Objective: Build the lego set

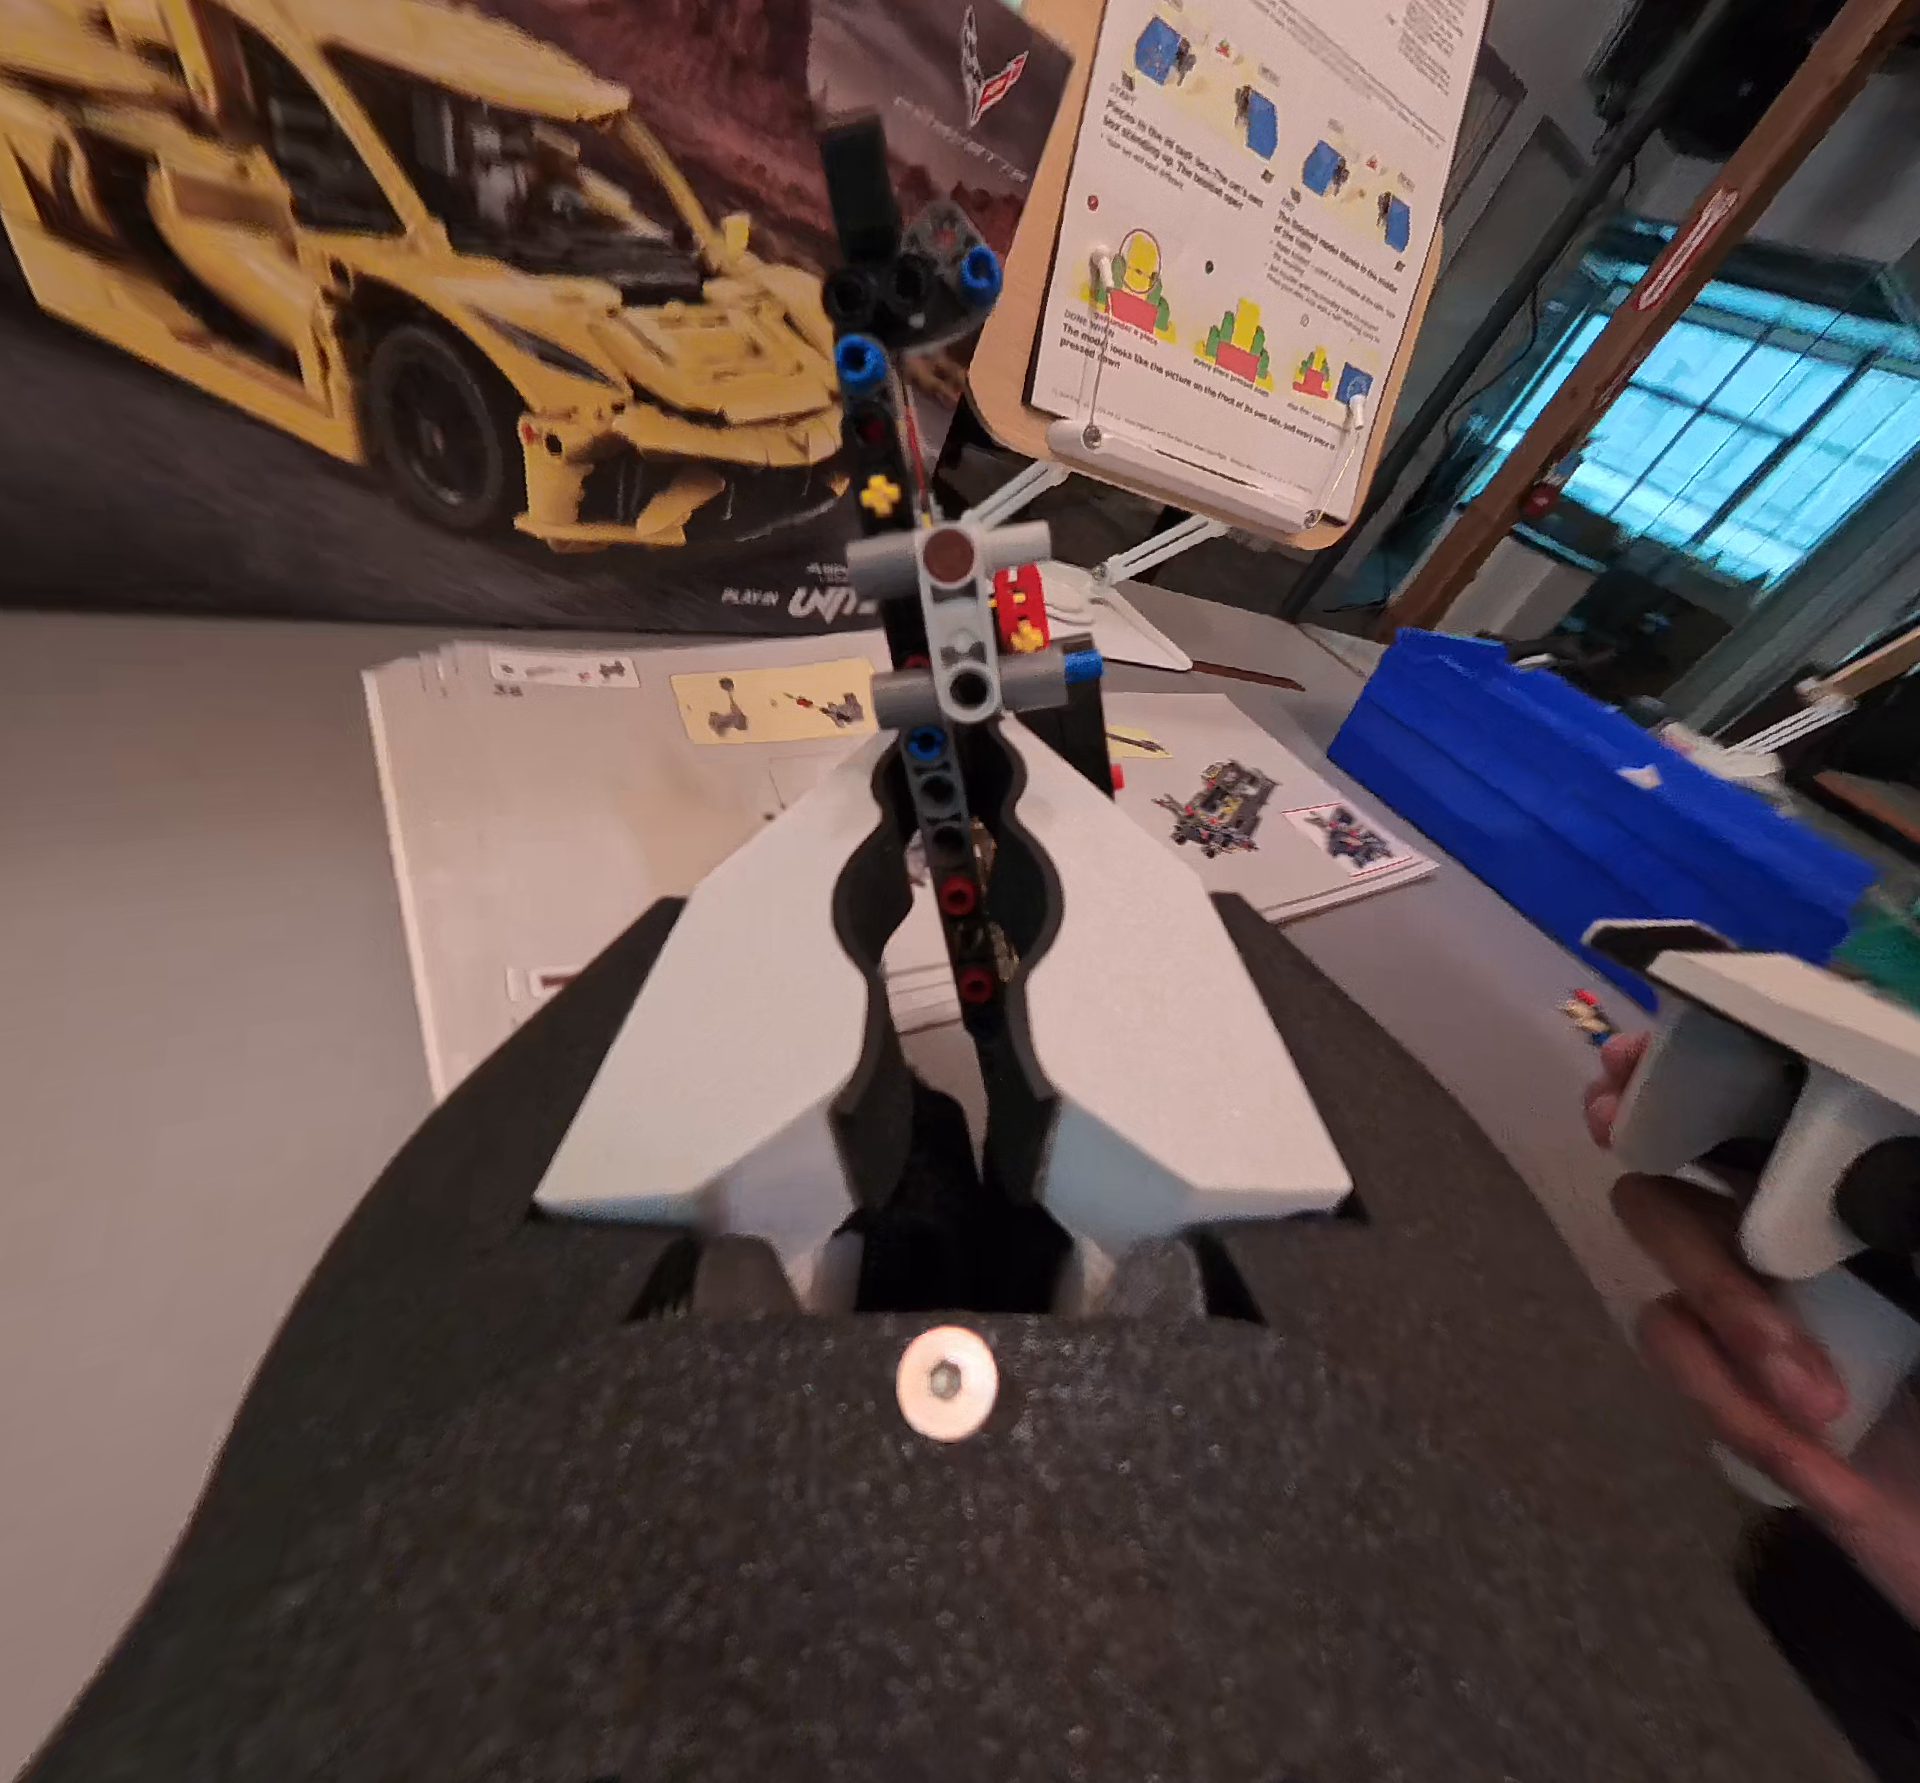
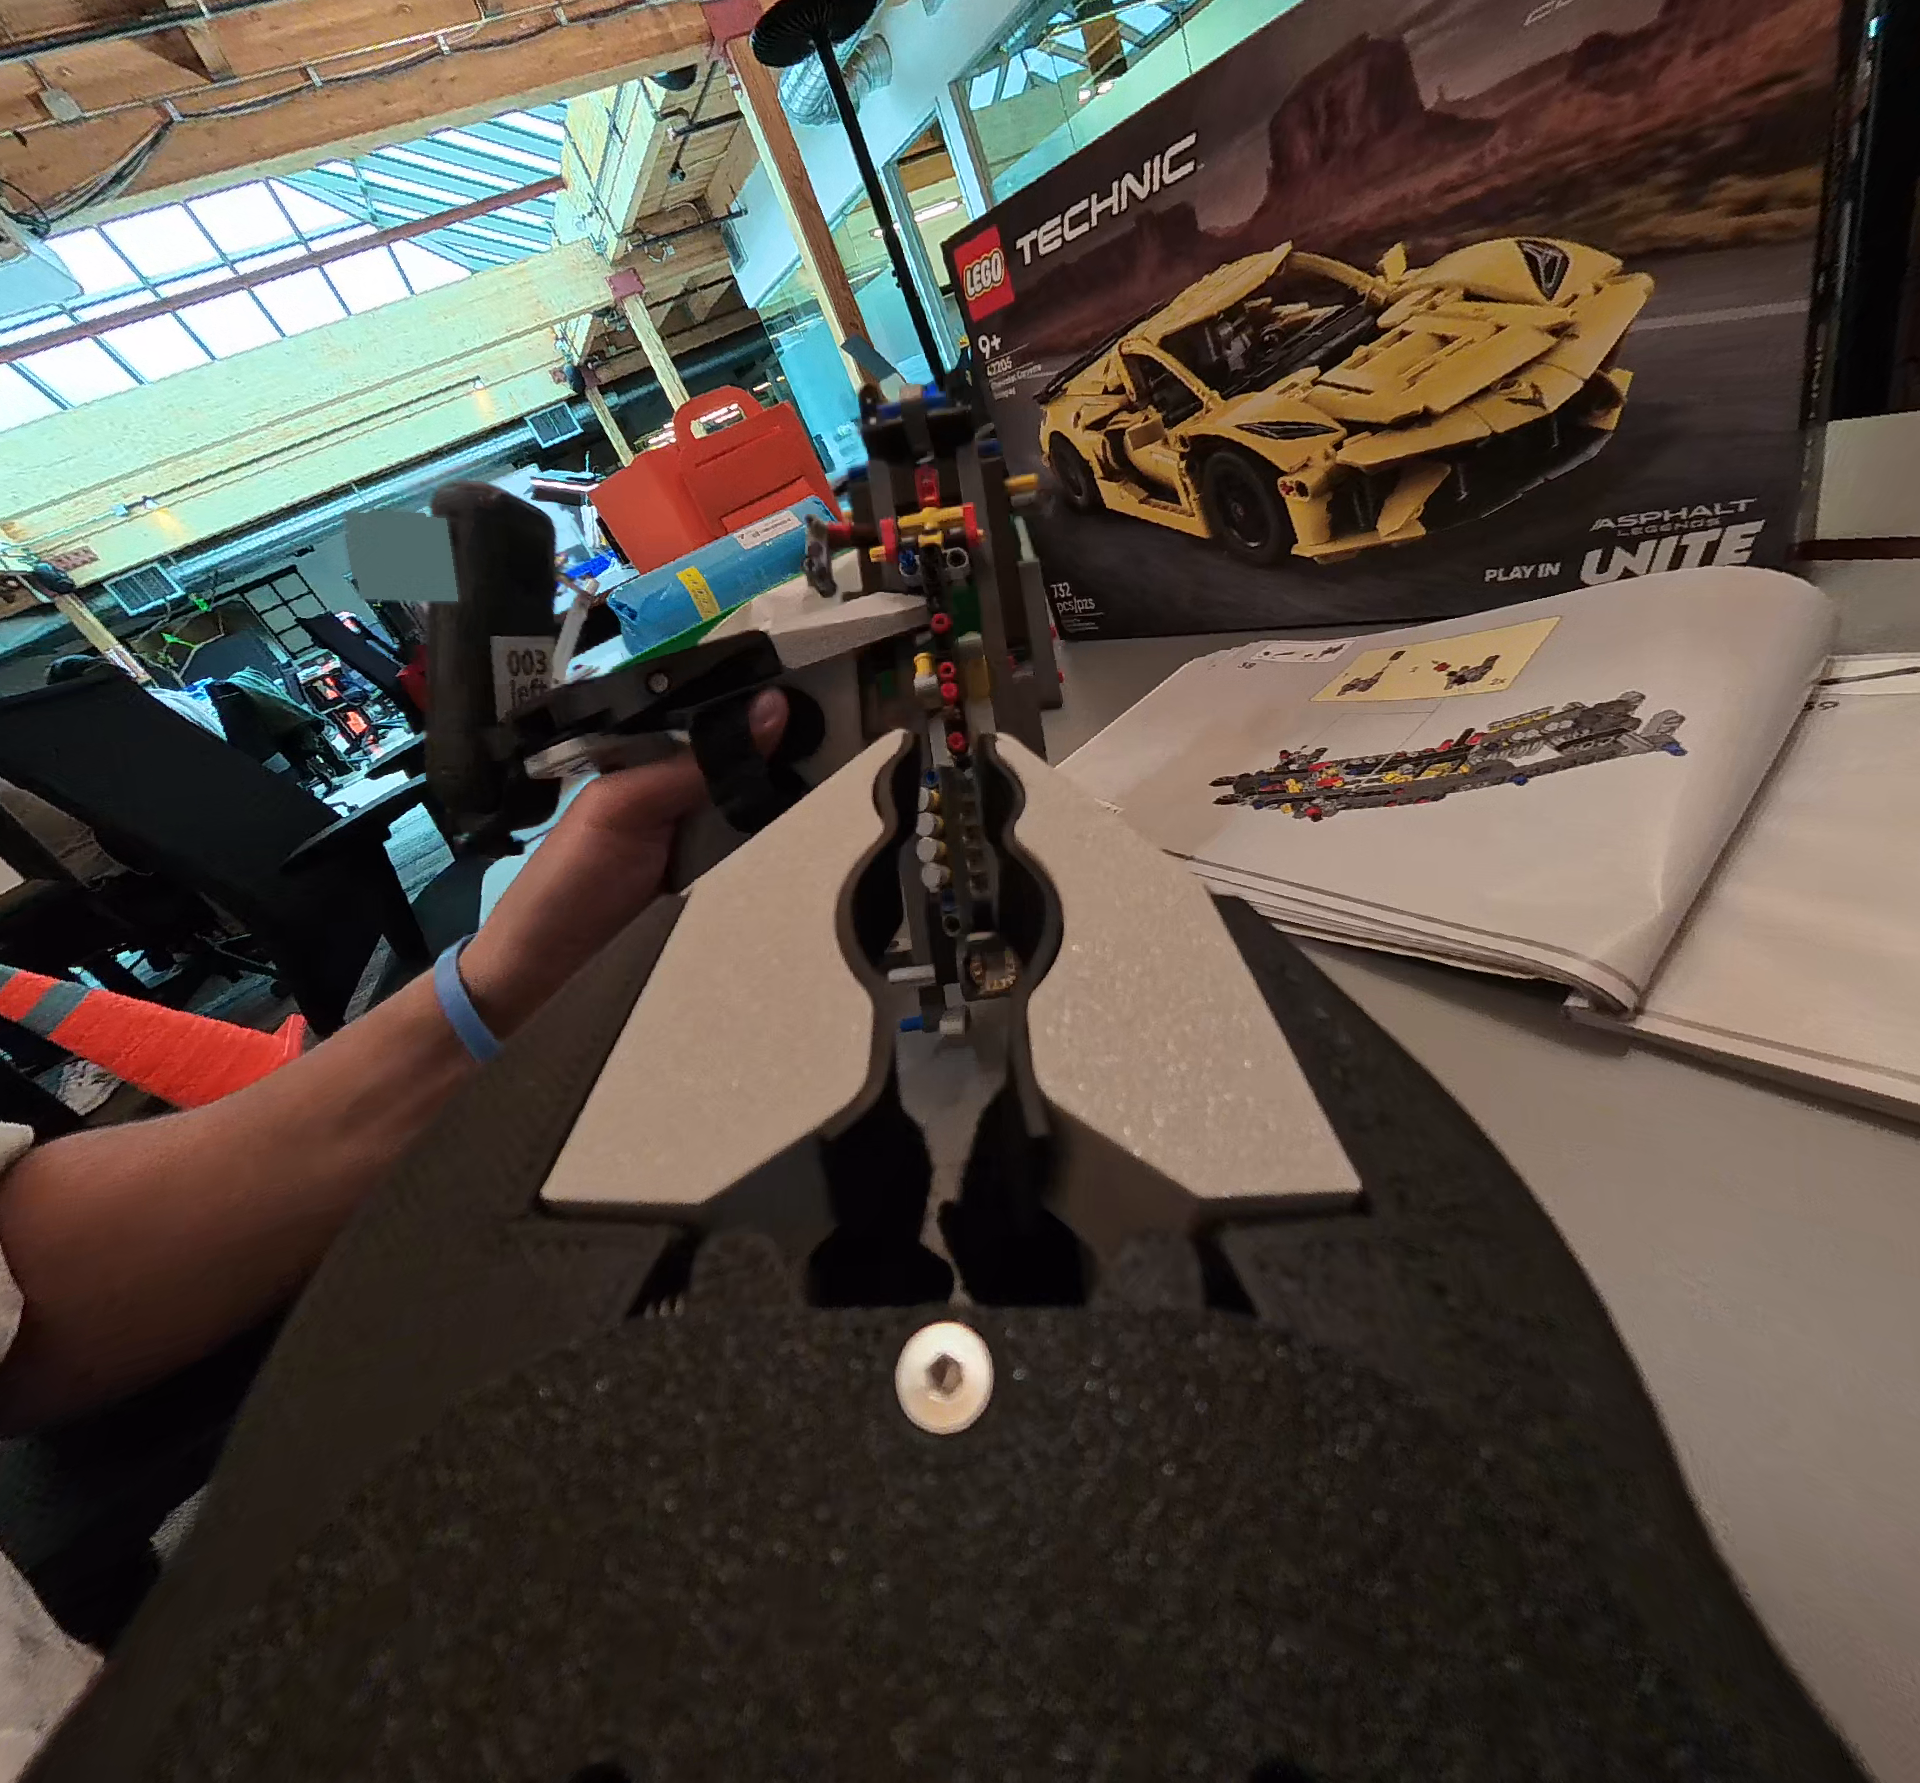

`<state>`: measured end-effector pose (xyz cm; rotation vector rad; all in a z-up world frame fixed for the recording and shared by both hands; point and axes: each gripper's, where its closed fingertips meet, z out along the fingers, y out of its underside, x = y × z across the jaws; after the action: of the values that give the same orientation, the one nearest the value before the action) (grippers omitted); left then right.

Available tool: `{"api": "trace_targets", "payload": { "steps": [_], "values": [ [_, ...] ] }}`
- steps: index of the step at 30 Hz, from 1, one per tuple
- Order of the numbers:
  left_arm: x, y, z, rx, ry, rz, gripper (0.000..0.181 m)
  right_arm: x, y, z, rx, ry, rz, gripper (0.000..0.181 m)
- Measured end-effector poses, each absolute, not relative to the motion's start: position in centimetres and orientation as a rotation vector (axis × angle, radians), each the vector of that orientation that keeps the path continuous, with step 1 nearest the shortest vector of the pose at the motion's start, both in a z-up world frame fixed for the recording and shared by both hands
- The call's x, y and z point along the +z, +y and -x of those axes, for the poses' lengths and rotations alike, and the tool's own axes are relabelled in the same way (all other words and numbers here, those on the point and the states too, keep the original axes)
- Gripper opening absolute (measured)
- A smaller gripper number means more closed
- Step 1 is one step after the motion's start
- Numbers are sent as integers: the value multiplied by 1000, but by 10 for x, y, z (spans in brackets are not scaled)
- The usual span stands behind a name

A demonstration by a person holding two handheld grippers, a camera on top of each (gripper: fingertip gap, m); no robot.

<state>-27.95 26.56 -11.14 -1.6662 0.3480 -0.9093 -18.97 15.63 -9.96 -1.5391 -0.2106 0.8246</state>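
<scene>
Strain from any twist could pop pins, since both grippers (image 1: 951,860) (image 2: 951,860) clamp one upright chassis (image 2: 951,653).

Long, narrow Technic chassis (image 2: 951,653) of black and grey beams, studded with red, blue and yellow pins, upright at frame centre. Seen in the left wrist view (image 1: 940,684) from its thin edge, grey cross-connectors at the middle, black pieces topping it.
</scene>
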Motion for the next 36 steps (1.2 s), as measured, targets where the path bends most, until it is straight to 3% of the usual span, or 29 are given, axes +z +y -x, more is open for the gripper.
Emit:
{"api": "trace_targets", "payload": {
  "steps": [6,11,14,19,23,27,30,36],
  "values": [
    [-84,241,263,-495,615,1442,7,-95,163,206,804,-290,1545,11],
    [-74,235,266,-552,566,1410,7,-112,171,212,731,-365,1686,16],
    [-77,238,269,-696,482,1461,7,-118,175,218,746,-413,1765,34],
    [-89,241,268,-951,342,1571,7,-142,188,236,616,-547,1843,81],
    [-94,230,262,-1020,295,1618,7,-150,191,262,600,-582,1851,98],
    [-101,220,256,-1032,293,1675,7,-164,195,273,586,-607,1943,95],
    [-105,217,259,-1060,271,1723,6,-170,190,271,598,-645,2009,62],
    [-120,215,258,-1144,264,1849,6,-178,188,254,625,-955,2160,59]
  ]
}}
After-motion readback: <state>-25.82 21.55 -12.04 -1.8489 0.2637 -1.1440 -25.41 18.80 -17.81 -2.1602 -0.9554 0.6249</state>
